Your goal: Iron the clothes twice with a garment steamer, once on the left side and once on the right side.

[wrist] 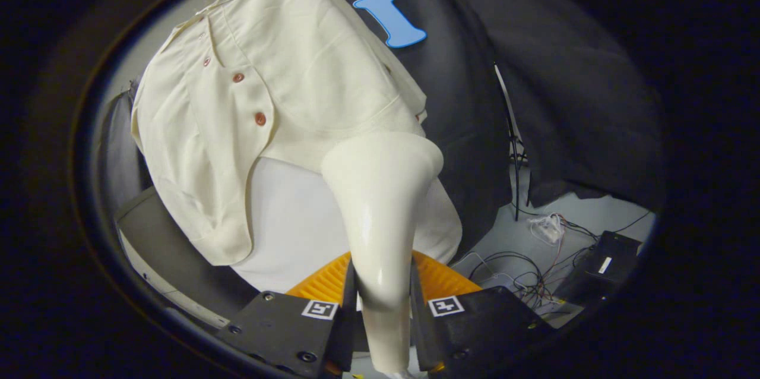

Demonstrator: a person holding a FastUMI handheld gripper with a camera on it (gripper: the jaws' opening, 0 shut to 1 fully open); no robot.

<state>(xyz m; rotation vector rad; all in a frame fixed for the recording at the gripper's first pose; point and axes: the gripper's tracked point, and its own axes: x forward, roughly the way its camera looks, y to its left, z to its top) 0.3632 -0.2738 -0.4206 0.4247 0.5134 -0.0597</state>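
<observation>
Here, fingers [383, 302] clamped on cream steamer [380, 201] handle, head against cream shirt [261, 106] hem.

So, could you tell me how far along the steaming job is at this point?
Done: the gripper is shut on the steamer. In hand: its head is up against the cream shirt, by the hem. Left: the frame cannot show whether either side's pass is finished.
</observation>
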